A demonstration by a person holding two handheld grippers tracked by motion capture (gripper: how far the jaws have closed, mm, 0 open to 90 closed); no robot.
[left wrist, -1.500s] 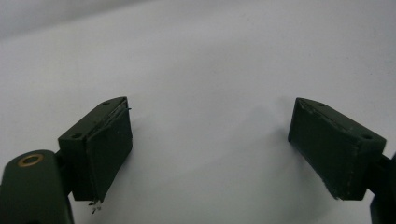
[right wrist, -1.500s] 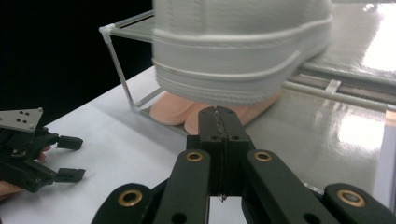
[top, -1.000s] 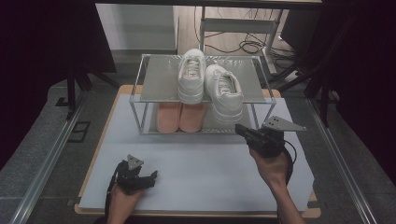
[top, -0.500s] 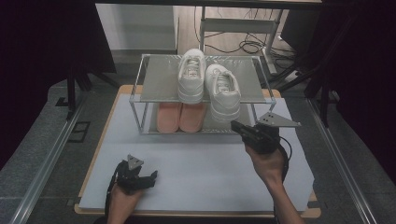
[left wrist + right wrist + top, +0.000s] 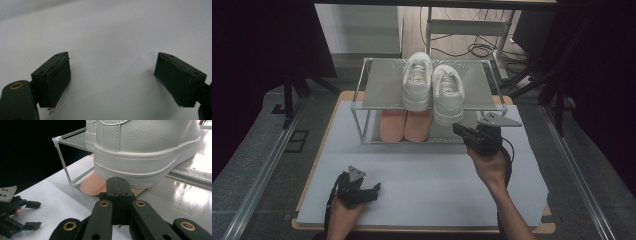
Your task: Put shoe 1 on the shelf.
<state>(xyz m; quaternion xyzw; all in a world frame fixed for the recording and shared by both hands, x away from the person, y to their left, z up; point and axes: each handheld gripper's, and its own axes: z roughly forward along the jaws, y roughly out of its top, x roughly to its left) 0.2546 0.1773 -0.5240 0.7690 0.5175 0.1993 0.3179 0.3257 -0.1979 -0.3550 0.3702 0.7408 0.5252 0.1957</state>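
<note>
The right gripper (image 5: 117, 185), jaws pressed together on nothing, pointed at the heel of the right white sneaker (image 5: 447, 99) overhanging the shoe rack (image 5: 382, 89), probably to nudge it, while the left gripper (image 5: 373, 189) rested wide open and empty on the counter (image 5: 427, 175).

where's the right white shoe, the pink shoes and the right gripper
right white shoe (image 5: 447, 95): high view, on its laces.
pink shoes (image 5: 406, 125): high view, between the pair, lower shelf.
right gripper (image 5: 117, 185): right gripper view, at shut jaw tips.

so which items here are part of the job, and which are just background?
In play:
- right white sneaker on the rack's top shelf
- left white sneaker
- shoe rack
- right gripper, shut, beside it

Background:
- pink slippers on the lower shelf
- left gripper, open
- cables on the floor
</note>
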